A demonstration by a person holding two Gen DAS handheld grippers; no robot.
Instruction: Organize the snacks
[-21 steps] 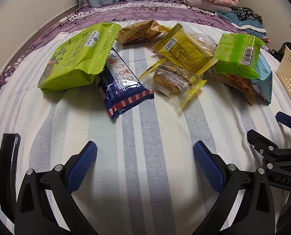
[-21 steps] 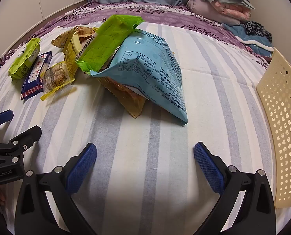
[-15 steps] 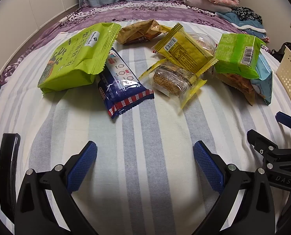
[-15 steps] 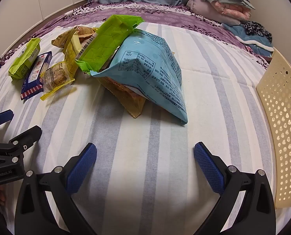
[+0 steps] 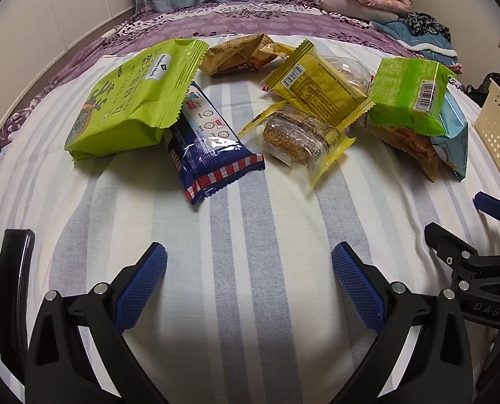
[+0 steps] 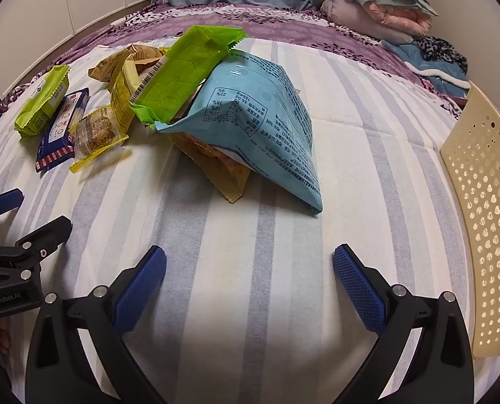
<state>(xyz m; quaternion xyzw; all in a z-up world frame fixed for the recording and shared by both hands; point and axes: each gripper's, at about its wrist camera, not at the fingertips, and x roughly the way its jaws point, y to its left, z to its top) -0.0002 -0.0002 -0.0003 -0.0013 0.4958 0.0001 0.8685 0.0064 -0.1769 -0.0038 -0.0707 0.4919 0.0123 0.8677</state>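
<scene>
Both my claws, left (image 5: 249,271) and right (image 6: 249,272), hang spread and empty; nothing sorted yet, next I reach for the blue bag (image 6: 260,124) beside the basket (image 6: 485,222)

The striped sheet (image 5: 250,222) is matt woven cloth. The snack packets are glossy crinkled plastic film: the green bag (image 5: 132,101), the blue bag (image 6: 260,124), the clear-fronted yellow wrapper (image 5: 300,138). The cream basket (image 6: 485,208) is perforated matt plastic.

The big green bag (image 5: 132,101) reads "Member's Mark", the left hand-held gripper (image 6: 11,269) "GenRobot.AI", the right hand-held gripper (image 5: 485,269) "DAS".
</scene>
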